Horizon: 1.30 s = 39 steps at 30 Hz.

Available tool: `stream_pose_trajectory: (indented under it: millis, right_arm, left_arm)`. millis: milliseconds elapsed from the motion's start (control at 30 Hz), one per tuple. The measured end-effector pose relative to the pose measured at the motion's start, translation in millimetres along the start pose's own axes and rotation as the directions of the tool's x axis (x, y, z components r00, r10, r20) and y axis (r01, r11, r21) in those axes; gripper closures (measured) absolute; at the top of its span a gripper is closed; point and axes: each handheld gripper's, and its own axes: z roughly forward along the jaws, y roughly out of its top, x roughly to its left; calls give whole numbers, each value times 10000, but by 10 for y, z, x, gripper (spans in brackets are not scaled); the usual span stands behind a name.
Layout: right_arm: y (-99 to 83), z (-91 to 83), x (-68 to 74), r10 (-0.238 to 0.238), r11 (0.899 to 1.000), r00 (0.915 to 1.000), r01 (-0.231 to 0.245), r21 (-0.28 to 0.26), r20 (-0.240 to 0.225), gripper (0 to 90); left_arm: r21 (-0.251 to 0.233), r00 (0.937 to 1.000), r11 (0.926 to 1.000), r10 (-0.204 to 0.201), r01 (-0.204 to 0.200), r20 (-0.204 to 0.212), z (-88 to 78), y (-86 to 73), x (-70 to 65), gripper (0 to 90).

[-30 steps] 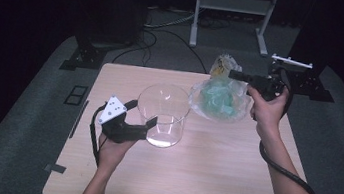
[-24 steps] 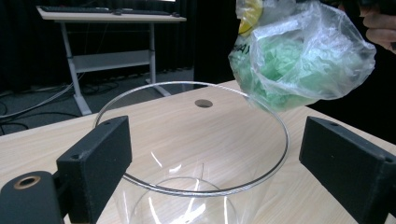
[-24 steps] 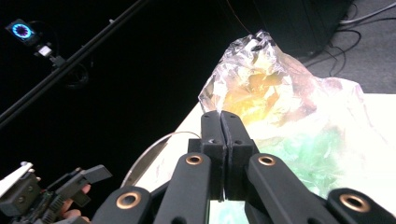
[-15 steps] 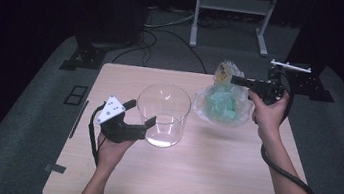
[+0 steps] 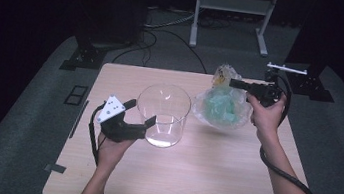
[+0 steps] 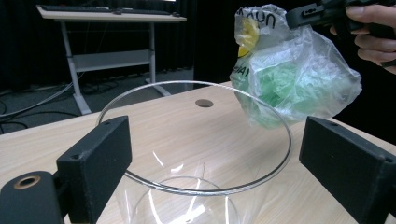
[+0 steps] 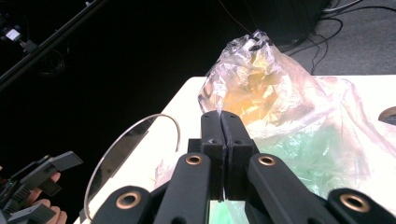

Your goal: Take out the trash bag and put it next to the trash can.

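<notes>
**Bag lifted beside the glass bowl**

At centre right of the high view, the right gripper [image 5: 240, 84] is clamped on one clear plastic bag [image 5: 221, 107] of green contents. At lower left, the left gripper [image 5: 139, 113] stands with jaws apart, flanking one glass bowl [image 5: 162, 114] on the table [image 5: 210, 177]. Since a second ago, the bag has shifted slightly toward the bowl.

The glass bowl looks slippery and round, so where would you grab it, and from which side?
Judging by its shape, take the glass bowl by its thin upright wall near the rim, one jaw inside and one outside, coming from the person's left, where the open left gripper waits. The plastic bag, held by the right gripper, crowds the other side.
</notes>
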Motion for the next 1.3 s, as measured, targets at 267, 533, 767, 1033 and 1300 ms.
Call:
stream_pose_trajectory:
  millis: [267, 533, 767, 1033, 1300]
  right_arm:
    - [-80, 92, -87, 146, 9996, 9998, -149, 218, 136, 895]
    - [-195, 192, -161, 138, 9987, 9995, -152, 496, 286, 895]
    - [-310, 282, -287, 278, 9969, 9989, -304, 721, 374, 891]
    - [-407, 375, -377, 372, 9940, 9981, -420, 1006, 482, 891]
    - [-513, 423, -415, 131, 9918, 9972, -223, 1261, 733, 890]
  left_arm:
    - [-27, 10000, 10000, -81, 81, -11, -7, -6, 15, 82]
    - [25, 10000, 10000, -89, 89, -7, 7, -10, 22, 82]
    - [99, 9999, 9999, -104, 105, -47, 26, -16, 26, 82]
    - [170, 9998, 9997, -195, 197, -102, 50, -30, 31, 82]
    - [163, 9999, 9998, -106, 108, -96, 45, -21, 13, 82]
